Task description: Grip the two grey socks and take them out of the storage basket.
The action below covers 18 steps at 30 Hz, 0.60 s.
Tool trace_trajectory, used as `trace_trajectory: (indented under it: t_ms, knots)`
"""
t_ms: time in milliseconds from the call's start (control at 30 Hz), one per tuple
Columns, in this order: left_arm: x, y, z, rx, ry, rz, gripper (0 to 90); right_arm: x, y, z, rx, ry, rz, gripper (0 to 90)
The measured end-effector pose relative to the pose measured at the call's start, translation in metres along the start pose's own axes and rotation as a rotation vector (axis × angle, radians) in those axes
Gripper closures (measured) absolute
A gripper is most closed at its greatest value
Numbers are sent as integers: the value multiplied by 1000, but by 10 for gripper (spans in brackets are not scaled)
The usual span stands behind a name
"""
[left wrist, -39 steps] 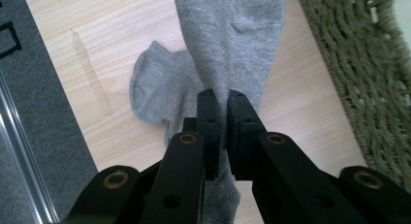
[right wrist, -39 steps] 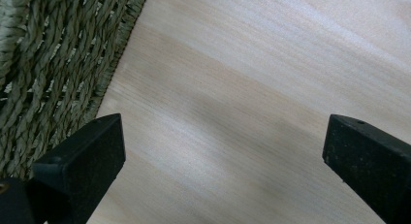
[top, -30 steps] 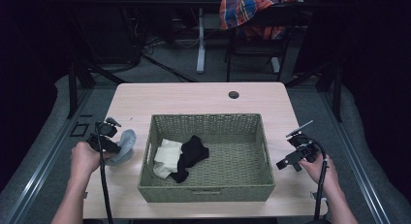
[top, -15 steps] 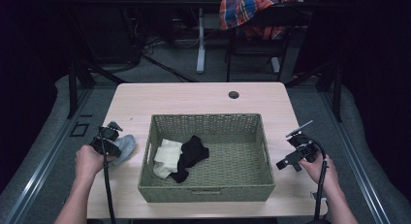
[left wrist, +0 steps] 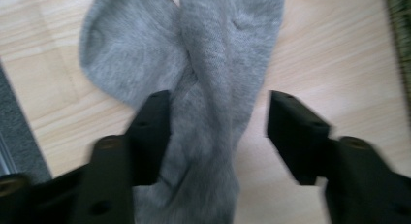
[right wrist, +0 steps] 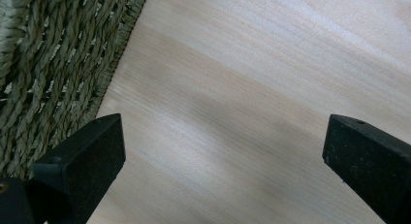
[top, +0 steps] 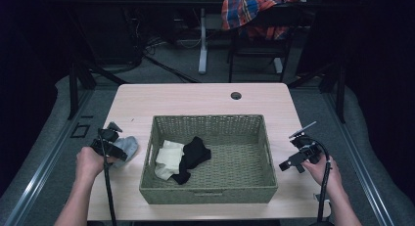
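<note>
three socks (top: 128, 146), one basket (top: 210, 192), two grippers (top: 113, 144)

Left of the basket (top: 208, 187) my way is blocked by the grey sock (top: 128, 146) beside its wall. Right of the basket the table (top: 195, 99) lies bare; behind it too, except a small grommet (top: 236, 95).

Basket (top: 210, 160) mid-table (top: 195, 96) with two socks (top: 183, 157) in its left part; a third sock (top: 128, 146) lies left of it.
</note>
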State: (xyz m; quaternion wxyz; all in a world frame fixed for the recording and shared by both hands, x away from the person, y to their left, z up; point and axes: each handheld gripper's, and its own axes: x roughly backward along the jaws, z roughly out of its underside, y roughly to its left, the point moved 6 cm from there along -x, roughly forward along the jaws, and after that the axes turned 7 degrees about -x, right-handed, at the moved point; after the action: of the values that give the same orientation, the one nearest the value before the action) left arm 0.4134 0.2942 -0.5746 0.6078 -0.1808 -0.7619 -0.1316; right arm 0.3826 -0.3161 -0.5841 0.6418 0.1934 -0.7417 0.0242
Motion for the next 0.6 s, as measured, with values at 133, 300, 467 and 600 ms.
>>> trace_trajectory:
  t_ms: [133, 300, 467, 600]
  knots:
    - [25, 0, 0, 10, -64, -22, 213, 0, 0, 0, -1, -3, 0, 13]
    - [49, -9, 2, -6, -116, -51, 130, 0, 0, 0, -15, -14, -2, 12]
    - [60, -19, 8, -16, -144, -62, 70, 1, -2, 1, -40, -40, -2, 13]
    - [61, -27, 15, -24, -142, -81, 32, 1, -1, 0, -57, -68, -11, 12]
